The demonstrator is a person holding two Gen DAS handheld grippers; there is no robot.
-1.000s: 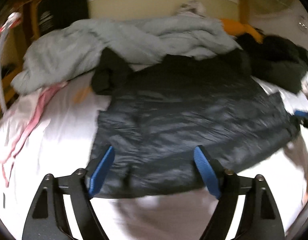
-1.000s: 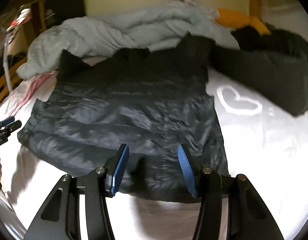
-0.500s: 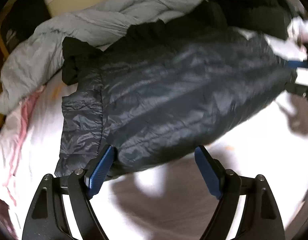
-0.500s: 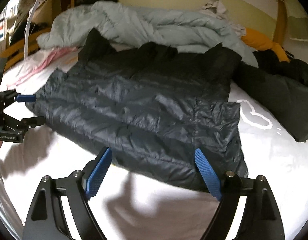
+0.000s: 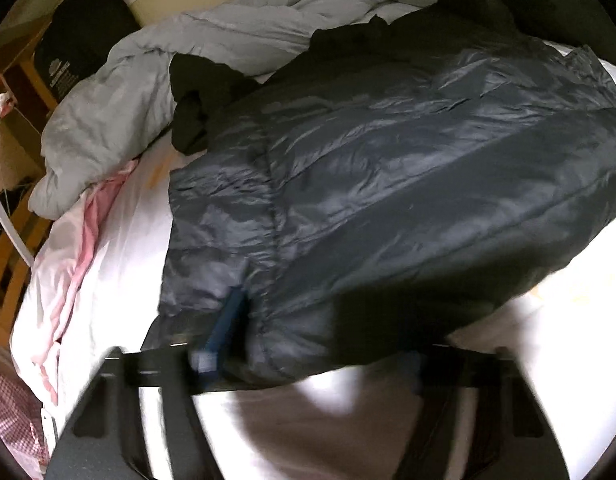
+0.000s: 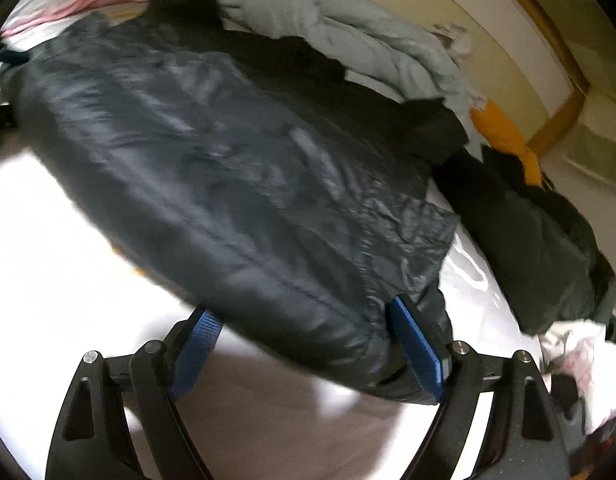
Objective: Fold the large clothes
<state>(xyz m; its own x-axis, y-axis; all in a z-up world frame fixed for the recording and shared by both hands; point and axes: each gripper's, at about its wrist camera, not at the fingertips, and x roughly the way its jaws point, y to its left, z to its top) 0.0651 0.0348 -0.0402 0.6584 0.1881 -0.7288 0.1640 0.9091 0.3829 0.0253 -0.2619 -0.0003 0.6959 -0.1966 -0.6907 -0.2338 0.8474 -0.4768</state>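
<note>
Left wrist view: the left tongs (image 5: 308,344) were badly blurred. One blue pad (image 5: 228,320) pressed against the near hem of the dark navy quilted puffer jacket (image 5: 387,184); the other pad was lost under the fabric. The jaws had just been closing with the hem between them, but whether they already pinched it I could not tell. The jacket lay spread flat straight ahead of the tongs on the white bed sheet (image 5: 120,240). Beyond it, a crumpled pale grey-green duvet (image 5: 180,80) was heaped, with a black garment (image 5: 196,104) bunched at the jacket's far left corner. To the left of the tongs, a pink-and-white cloth (image 5: 76,248) trailed along the bed's edge.

Right wrist view: the right tongs (image 6: 308,344) stood spread, blue pads (image 6: 417,350) either side of the jacket's (image 6: 228,168) near hem; the right pad lay against the cloth, the left showed apart from it. Their jaws had just been narrowing, the hem between them. The jacket stretched ahead and to the left over the sheet (image 6: 48,240). Right of the tongs lay a dark, bulky coat (image 6: 547,248), touching the jacket's far corner. Beyond were the duvet (image 6: 387,48) and an orange cloth (image 6: 503,132).
</note>
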